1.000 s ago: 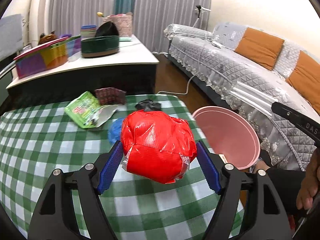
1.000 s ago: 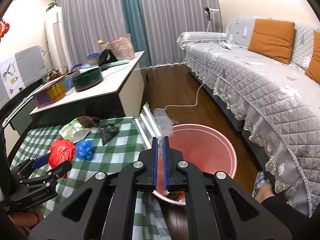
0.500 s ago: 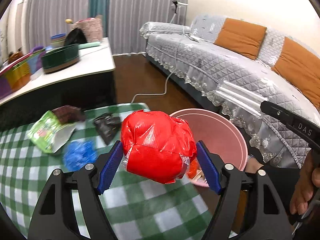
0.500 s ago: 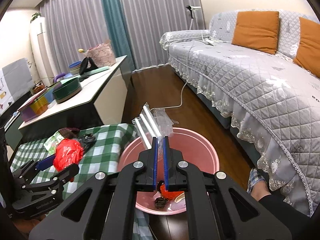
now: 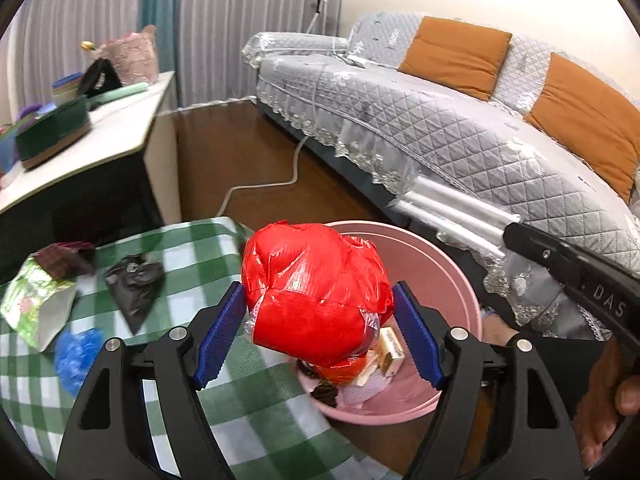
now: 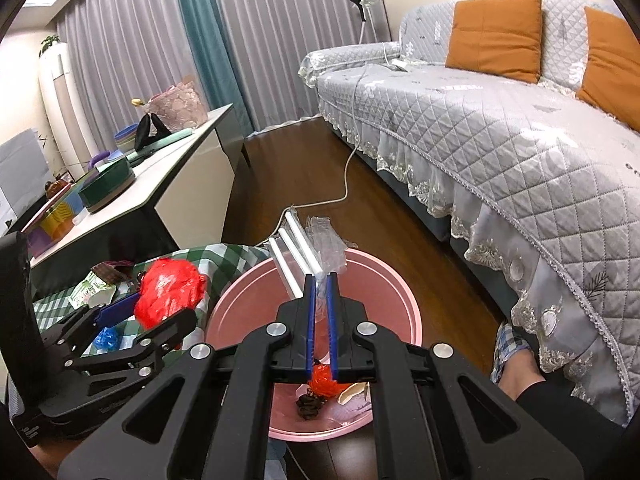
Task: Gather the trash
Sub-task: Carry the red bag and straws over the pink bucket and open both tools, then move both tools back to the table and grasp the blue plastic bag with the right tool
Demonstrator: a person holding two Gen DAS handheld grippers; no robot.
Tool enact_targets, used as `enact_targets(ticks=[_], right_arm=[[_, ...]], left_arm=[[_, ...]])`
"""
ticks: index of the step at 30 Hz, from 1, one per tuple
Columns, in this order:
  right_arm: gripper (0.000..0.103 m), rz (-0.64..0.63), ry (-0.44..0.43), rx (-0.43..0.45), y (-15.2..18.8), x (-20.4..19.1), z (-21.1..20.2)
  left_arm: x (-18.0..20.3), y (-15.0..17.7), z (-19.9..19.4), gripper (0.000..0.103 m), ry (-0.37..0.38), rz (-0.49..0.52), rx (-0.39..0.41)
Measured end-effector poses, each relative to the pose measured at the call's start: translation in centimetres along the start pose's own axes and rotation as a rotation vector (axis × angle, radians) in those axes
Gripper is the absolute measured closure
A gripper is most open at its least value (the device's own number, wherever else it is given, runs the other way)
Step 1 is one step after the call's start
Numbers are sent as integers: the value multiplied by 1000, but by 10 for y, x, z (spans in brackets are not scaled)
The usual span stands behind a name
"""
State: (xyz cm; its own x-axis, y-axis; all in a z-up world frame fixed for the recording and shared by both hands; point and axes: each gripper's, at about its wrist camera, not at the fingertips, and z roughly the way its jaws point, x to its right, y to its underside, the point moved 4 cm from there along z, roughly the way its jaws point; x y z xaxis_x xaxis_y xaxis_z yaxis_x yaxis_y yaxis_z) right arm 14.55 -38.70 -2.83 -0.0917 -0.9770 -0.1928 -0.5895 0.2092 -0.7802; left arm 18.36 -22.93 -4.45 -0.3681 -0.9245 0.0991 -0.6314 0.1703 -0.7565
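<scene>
Left jaws: left gripper (image 5: 318, 334) clamping the crumpled red plastic bag (image 5: 316, 296) by its flanks, hovering at the round pink plastic bin (image 5: 452, 276).
Right jaws: right gripper (image 6: 320, 312) opening, clear wrapper of white tubes (image 6: 298, 256) between them, over the bin.
Handling: looking light, soft, slippery; pinching mid-bulk.
Tabletop: green-checked tabletop (image 5: 180, 248) carrying scraps.

"DAS" in white on right gripper (image 5: 452, 212) body, rest cut off

A home living room: quilted grey sofa (image 6: 500, 136) with orange cushions (image 6: 494, 32), long curtains (image 6: 256, 36), wooden floor (image 6: 304, 168)
</scene>
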Motion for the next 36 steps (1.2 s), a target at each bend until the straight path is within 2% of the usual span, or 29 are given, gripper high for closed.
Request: enact_targets(ticks=[1, 2, 4, 5, 16, 26, 36], right_arm=[[88, 6, 2, -8, 0, 1, 2], [77, 11, 4, -16, 0, 2, 4], [63, 24, 9, -18, 0, 4, 6], [60, 28, 15, -15, 0, 5, 6], [60, 35, -7, -2, -2, -12, -5], [60, -38, -91, -4, 10, -73, -20], [60, -116, -153, -31, 27, -129, -18]], left_arm=[[1, 0, 3, 30, 5, 4, -10], [2, 1, 7, 30, 0, 15, -23], [2, 3, 8, 30, -6, 12, -28], [-1, 5, 7, 30, 1, -5, -29], [-28, 22, -37, 30, -28, -61, 0], [-82, 45, -96, 30, -111, -125, 45], [-151, 59, -122, 35, -229, -211, 86]])
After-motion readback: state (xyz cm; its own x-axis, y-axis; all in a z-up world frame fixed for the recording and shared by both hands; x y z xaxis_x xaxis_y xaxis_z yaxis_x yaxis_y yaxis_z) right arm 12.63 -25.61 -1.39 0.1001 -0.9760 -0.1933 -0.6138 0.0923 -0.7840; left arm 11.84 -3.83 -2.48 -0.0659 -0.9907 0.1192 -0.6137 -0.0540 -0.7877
